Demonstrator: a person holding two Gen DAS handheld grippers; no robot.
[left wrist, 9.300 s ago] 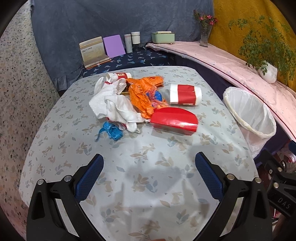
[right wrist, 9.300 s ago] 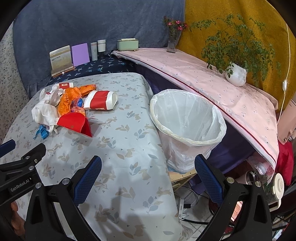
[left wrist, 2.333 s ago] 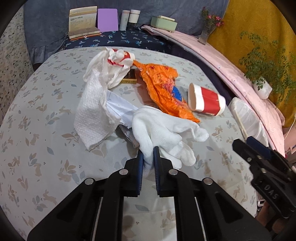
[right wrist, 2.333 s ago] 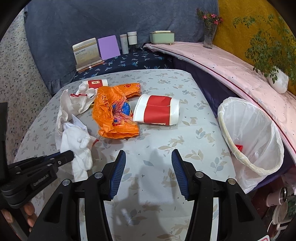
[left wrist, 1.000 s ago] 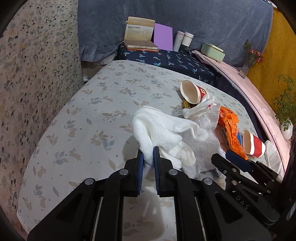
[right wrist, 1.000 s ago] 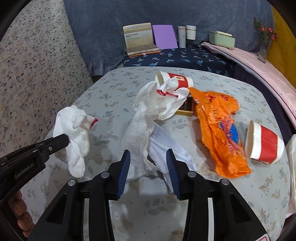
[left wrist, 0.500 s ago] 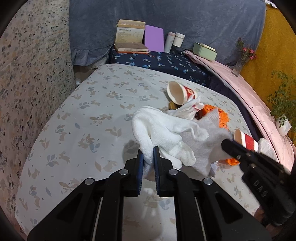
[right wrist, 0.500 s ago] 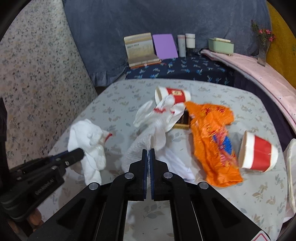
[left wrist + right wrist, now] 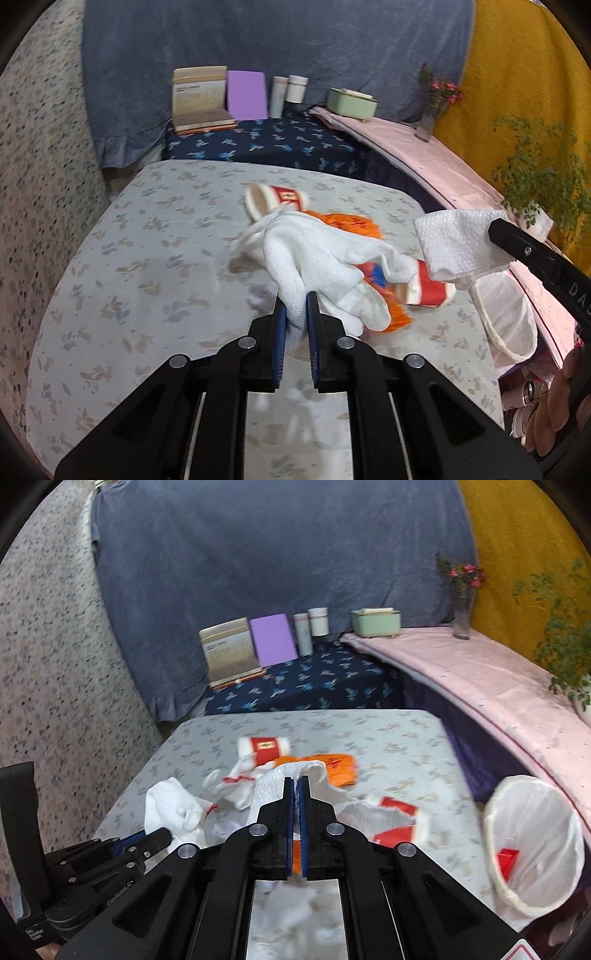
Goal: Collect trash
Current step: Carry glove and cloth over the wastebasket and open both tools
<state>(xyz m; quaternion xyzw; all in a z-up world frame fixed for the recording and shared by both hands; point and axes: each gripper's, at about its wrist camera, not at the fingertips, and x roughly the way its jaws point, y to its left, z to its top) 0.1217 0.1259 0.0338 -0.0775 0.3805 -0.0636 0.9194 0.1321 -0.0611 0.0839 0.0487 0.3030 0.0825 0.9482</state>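
Observation:
My left gripper point(image 9: 295, 306) is shut on a white glove point(image 9: 314, 254) and holds it above the floral table point(image 9: 147, 258). In the right wrist view the same glove point(image 9: 170, 805) hangs from the left gripper point(image 9: 162, 836) at lower left. My right gripper point(image 9: 296, 779) is shut on a white paper towel point(image 9: 273, 782), lifted off the table; the left wrist view shows this towel point(image 9: 458, 243) hanging at the right. On the table lie an orange bag point(image 9: 332, 764), a second glove point(image 9: 236, 782) and two red-and-white cups point(image 9: 264, 749) point(image 9: 428, 288).
A white-lined bin point(image 9: 532, 849) stands off the table's right edge with a red scrap point(image 9: 508, 860) inside. Behind the table a dark shelf holds a book point(image 9: 229, 650), a purple card, bottles and a green box point(image 9: 375, 622). A pink ledge point(image 9: 480, 679) with plants runs along the right.
The right gripper shut on the paper towel and lifted it off the table. Both grippers rose and swung right, carrying glove and towel, so the bin comes into view.

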